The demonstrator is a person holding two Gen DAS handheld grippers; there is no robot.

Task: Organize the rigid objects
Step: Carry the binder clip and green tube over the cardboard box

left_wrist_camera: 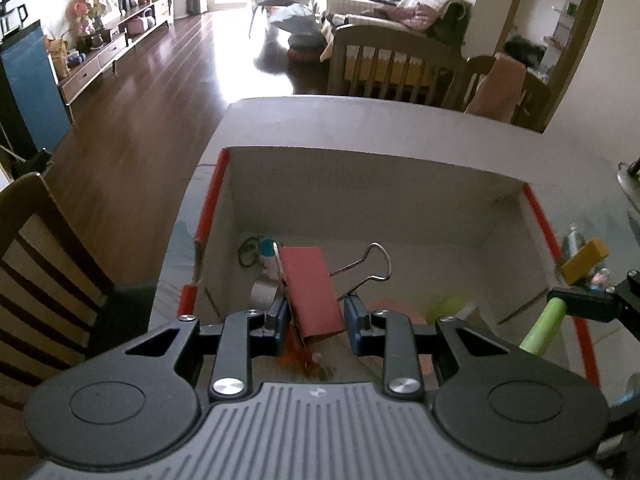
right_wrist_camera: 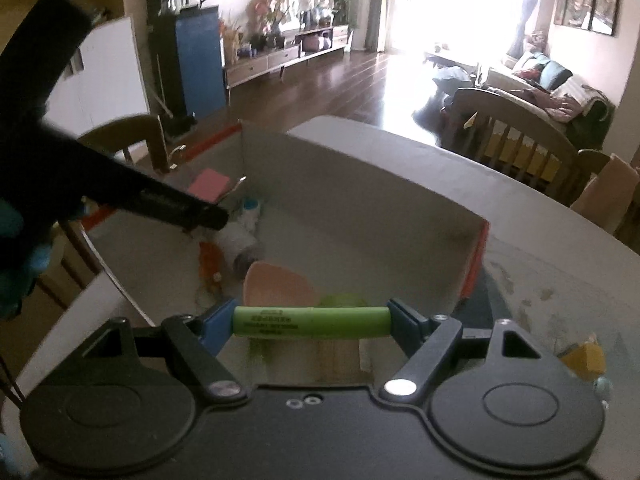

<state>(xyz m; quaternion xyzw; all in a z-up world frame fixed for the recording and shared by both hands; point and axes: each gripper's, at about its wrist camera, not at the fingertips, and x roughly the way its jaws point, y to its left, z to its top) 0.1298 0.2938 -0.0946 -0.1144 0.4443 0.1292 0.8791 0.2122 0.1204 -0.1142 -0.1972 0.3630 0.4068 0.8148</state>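
1 box (left_wrist_camera: 360,184), 1 binder clip (left_wrist_camera: 316,292), 1 green battery (right_wrist_camera: 312,322), 1 yellow block (left_wrist_camera: 584,260), 2 claws.

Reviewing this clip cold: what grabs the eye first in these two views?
Each gripper holds something above the open cardboard box. The left gripper pinches a big red binder clip, its wire handles sticking out to the right. The right gripper holds a green cylinder end to end between its blue pads, over small items already lying in the box.
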